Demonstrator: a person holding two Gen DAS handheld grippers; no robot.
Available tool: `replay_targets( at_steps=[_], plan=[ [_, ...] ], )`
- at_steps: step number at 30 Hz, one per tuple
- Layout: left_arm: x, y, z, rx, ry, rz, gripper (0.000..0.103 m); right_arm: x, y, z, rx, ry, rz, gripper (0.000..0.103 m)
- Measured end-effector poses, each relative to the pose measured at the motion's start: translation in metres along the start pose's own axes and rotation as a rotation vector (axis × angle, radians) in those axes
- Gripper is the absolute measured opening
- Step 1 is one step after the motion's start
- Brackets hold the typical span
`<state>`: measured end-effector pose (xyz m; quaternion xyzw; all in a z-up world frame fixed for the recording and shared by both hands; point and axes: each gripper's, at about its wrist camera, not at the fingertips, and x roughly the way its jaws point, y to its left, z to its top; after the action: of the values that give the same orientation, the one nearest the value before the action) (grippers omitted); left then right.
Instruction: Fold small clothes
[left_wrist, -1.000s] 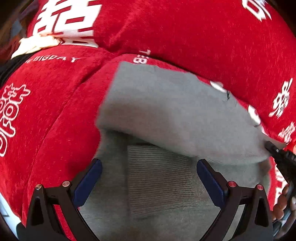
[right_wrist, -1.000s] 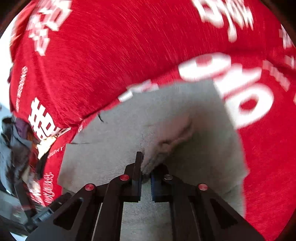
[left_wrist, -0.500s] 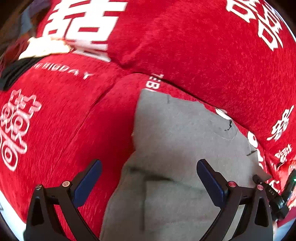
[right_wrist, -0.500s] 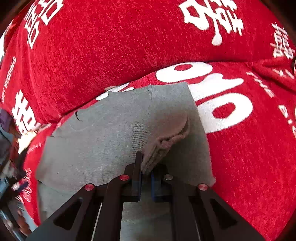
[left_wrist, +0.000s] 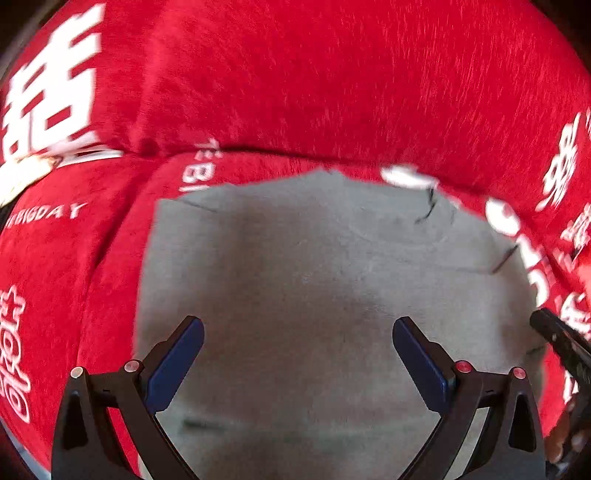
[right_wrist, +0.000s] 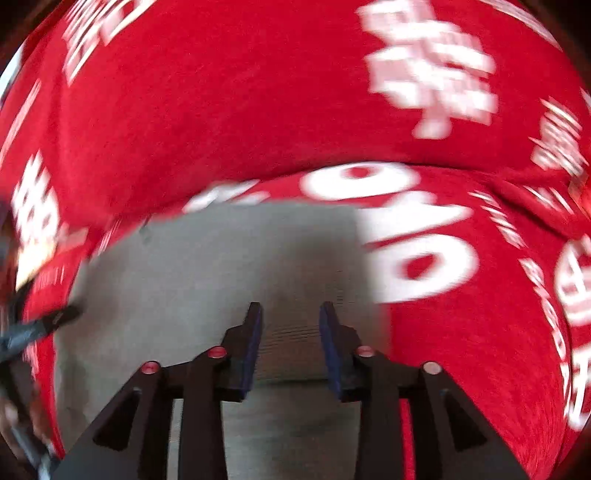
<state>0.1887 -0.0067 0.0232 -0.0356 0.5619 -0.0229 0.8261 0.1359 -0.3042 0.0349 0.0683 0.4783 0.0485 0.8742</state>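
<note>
Lying flat on the red cover (left_wrist: 332, 74) is a grey knit garment (left_wrist: 314, 266), folded into a roughly rectangular panel with a straight left edge and a ragged, angled far edge. A short dark thread or mark sits near its far right corner. In the right wrist view the same cloth (right_wrist: 207, 273) shows a ribbed band just between and below the tongs — a cuff or hem, cannot tell which.

Writing: the cover carries large white printed characters and Latin lettering. "BIGDAY" reads clearly at the left of the left wrist view; other fragments are too blurred to read.

Left gripper (left_wrist: 297, 336) — jaws spread wide, blue pads well apart, hovering over the near half of the garment with nothing between them; whether the tips touch the cloth cannot be told.

Right gripper (right_wrist: 290, 314) — jaws opening, a moderate gap between the pads, the ribbed band lying flat beneath that gap and not pinched. Its dark tip also shows at the right edge of the left wrist view, by the garment's right border.
</note>
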Motion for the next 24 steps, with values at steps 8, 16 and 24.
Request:
replay_targets(
  at_steps=[8,16,24],
  plan=[
    [0.005,0.045,0.004,-0.101,0.013,0.085,0.102,0.029,0.006,0.016,-0.049,0.05,-0.148,0.06],
    [-0.03,-0.006,-0.068,0.04,-0.007,-0.009,0.102,-0.015,0.059,-0.021,-0.166,0.067,-0.033,0.063],
    [-0.056,0.008,-0.153,0.069,-0.013,0.03,0.102,-0.053,0.065,-0.121,-0.276,0.044,-0.095,0.083]
  ],
)
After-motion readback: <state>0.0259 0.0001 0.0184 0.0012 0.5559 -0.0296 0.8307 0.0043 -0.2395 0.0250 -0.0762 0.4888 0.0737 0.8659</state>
